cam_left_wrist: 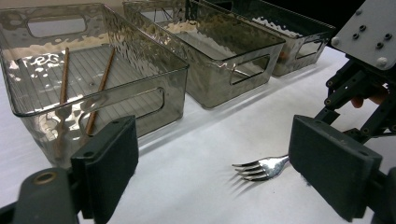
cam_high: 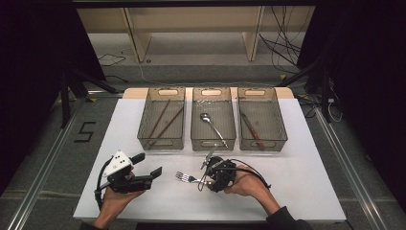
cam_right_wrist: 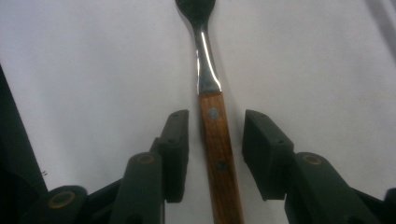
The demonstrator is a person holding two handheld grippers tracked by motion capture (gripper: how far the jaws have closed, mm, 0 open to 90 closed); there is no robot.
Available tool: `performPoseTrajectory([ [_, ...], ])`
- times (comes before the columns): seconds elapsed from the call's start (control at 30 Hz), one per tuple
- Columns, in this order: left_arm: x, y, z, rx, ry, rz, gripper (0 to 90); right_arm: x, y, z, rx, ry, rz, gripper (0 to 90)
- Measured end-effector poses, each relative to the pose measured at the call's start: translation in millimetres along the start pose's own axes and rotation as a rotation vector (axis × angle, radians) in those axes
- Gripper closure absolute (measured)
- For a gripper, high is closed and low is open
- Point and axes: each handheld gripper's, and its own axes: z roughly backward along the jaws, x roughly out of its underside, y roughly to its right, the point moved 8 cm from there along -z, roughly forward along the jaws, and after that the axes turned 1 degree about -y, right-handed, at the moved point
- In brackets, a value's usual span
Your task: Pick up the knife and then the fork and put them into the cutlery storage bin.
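A fork with a wooden handle lies flat on the white table, tines toward the left. My right gripper is lowered over it, and in the right gripper view its jaws stand on either side of the handle with a narrow gap on each side, so the pads are not pressing. My left gripper is held just left of the fork, jaws wide apart and empty. In the left gripper view the fork's tines lie between the two jaws, farther off on the table.
Three clear grey bins stand in a row at the back of the table: the left bin holds two chopsticks, the middle bin a spoon, the right bin a wooden-handled knife.
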Motion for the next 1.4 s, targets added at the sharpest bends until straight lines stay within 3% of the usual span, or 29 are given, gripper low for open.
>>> performPoseTrajectory([
  [0.43,0.1,0.2,-0.1,0.000,-0.001,-0.002,15.8,-0.7,-2.3,-4.6,0.036,-0.023,0.034,73.4],
  [0.87,0.0,0.3,-0.3,-0.001,0.001,-0.002,15.8,-1.0,-4.5,-3.3,0.040,-0.049,0.072,77.5],
  [1.1,0.2,0.0,-0.1,-0.001,0.000,-0.002,15.8,-2.1,-0.4,5.6,0.038,-0.013,0.072,77.6],
  [1.4,0.2,0.2,-0.5,-0.001,0.001,-0.002,15.8,-2.8,14.0,28.3,0.064,0.068,0.024,77.6],
])
